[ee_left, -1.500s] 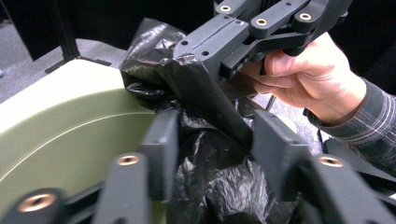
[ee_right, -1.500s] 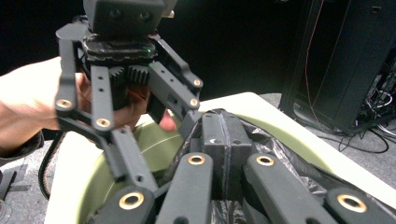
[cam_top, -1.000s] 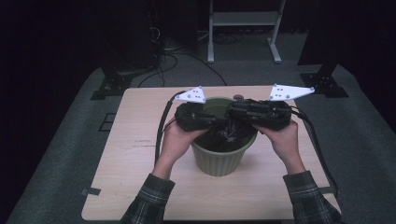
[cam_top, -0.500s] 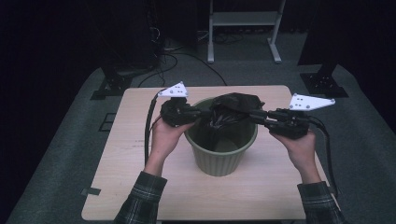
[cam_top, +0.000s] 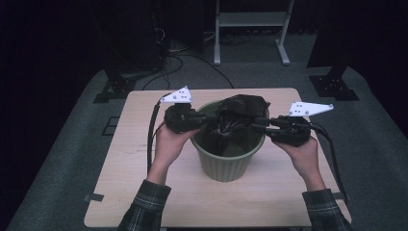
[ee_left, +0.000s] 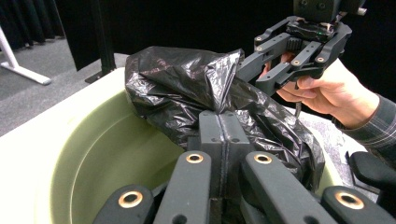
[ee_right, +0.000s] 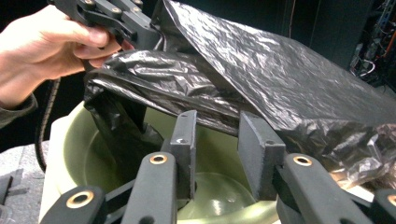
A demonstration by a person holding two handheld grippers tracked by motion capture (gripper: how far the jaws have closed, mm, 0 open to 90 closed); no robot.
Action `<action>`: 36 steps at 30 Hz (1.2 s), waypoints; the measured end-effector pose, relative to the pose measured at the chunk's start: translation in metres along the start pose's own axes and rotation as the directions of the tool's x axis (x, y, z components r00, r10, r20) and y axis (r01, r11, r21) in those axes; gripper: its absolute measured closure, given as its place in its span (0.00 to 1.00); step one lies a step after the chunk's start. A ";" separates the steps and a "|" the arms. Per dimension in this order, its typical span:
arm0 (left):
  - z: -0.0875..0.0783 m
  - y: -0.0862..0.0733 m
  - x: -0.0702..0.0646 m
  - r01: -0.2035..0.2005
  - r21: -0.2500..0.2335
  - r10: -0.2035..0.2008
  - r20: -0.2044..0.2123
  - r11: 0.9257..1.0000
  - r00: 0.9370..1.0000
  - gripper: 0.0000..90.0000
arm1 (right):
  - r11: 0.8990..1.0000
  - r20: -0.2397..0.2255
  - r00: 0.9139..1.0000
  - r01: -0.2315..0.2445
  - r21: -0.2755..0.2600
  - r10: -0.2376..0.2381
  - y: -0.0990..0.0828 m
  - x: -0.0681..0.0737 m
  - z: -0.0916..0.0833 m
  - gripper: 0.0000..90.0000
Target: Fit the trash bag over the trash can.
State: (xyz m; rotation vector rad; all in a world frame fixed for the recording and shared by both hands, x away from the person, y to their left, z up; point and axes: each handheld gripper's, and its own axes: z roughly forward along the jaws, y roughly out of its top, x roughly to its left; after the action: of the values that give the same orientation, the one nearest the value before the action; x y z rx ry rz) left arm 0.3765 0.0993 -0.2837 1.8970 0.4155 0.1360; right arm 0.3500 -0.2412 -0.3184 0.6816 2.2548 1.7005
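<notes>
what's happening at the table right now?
A person is fitting a black bin bag into a green bucket on the wooden table, with a claw in each hand. The left claw is shut on a fold of the bag over the bucket's mouth. The right claw has just been opening: its jaws stand apart at the bag's edge, with nothing pressed between them. The bag is bunched above the rim, not spread over it.
</notes>
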 end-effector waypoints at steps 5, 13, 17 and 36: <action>0.000 0.000 -0.002 0.001 -0.007 -0.001 0.011 1.000 1.000 1.00 | 1.000 0.002 1.000 -0.008 -0.011 0.008 0.001 -0.002 -0.001 0.75; -0.005 0.000 -0.002 0.002 -0.016 -0.002 0.002 1.000 1.000 1.00 | 0.999 -0.012 0.999 -0.039 0.021 0.040 -0.003 -0.006 0.003 0.71; -0.006 0.000 -0.003 0.001 -0.018 -0.001 0.014 1.000 1.000 1.00 | 0.999 -0.019 0.999 -0.049 0.008 0.049 -0.003 -0.007 0.004 0.70; 0.011 0.000 -0.017 -0.033 0.020 0.032 0.081 0.999 0.996 1.00 | 0.998 -0.072 0.996 -0.052 -0.026 0.050 0.003 -0.003 0.013 0.83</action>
State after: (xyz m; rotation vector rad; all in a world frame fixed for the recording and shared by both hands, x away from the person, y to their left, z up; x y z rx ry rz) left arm 0.3637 0.0832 -0.2863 1.9238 0.3326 0.0765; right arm 0.3594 -0.2316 -0.3192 0.6890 2.2754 1.8042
